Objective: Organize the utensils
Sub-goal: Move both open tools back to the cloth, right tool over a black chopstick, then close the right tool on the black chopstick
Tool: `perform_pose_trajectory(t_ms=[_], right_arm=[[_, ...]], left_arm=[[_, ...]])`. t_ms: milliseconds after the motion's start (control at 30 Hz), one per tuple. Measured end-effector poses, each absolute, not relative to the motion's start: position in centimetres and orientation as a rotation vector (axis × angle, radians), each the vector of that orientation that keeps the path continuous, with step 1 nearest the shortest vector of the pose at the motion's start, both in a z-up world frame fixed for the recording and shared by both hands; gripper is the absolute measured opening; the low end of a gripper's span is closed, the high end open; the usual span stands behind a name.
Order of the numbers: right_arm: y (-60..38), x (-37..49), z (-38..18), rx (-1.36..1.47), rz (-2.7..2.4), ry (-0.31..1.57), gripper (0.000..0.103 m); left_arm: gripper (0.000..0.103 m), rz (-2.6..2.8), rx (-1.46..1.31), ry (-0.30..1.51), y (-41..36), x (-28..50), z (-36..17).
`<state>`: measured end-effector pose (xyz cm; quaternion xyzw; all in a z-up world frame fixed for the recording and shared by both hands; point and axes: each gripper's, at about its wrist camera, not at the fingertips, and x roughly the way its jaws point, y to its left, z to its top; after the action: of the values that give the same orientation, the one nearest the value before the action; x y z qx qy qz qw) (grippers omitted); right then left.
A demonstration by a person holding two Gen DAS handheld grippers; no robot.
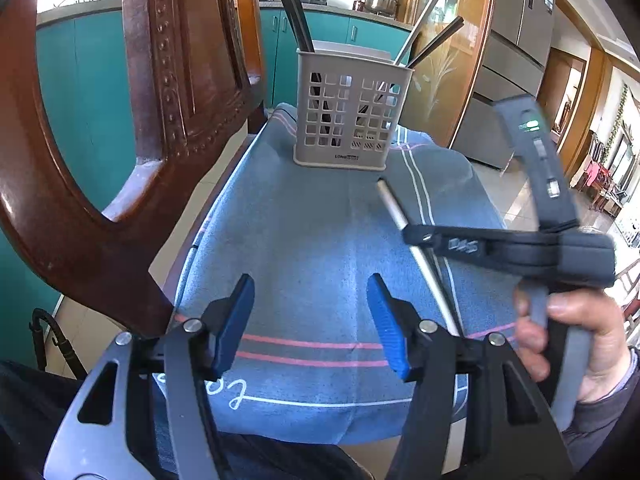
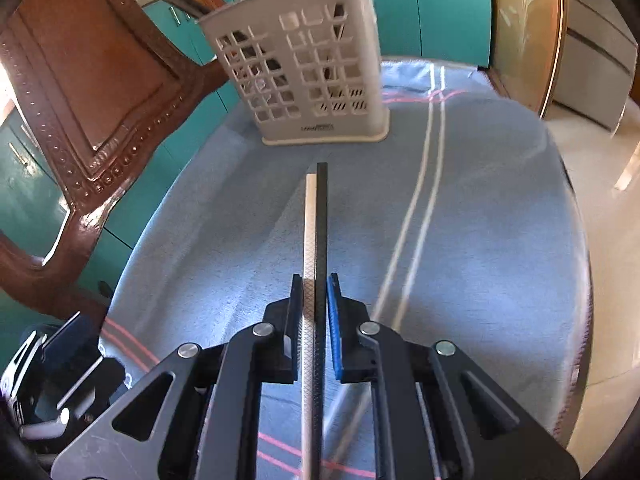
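Right tongs point(image 2: 314, 308) clamped on chopsticks point(image 2: 316, 224) near mid-worktop, left tongs point(image 1: 310, 320) open, empty; stiff, slick, light: grip mid-shaft.

Cloth point(image 2: 248, 216) was fuzzy blue terry; holder point(image 1: 352, 112) matt beige plastic; chopsticks point(image 2: 316, 232) patterned metal and matt black; chair point(image 1: 168, 80) glossy wood.

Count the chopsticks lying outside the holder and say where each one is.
2. A silver chopstick and a black chopstick lie side by side on the blue towel, clamped between the right gripper. More stand in the utensil holder; some may be hidden.
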<state>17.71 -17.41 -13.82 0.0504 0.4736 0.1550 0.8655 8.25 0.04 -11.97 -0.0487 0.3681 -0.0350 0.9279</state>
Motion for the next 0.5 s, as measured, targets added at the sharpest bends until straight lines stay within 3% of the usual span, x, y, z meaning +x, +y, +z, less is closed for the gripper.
perform_pose_trajectory(t_ms=[67, 500], right_arm=[[-18.0, 17.1, -13.2, 0.08, 0.283, 0.971, 0.021], [-18.0, 20.9, -16.7, 0.023, 0.222, 1.042, 0.021]], left_arm=[[0.062, -0.075, -0.104, 0.759, 0.0, 8.5, -12.1], [0.066, -0.127, -0.089, 0.856, -1.2, 10.5, -14.1]])
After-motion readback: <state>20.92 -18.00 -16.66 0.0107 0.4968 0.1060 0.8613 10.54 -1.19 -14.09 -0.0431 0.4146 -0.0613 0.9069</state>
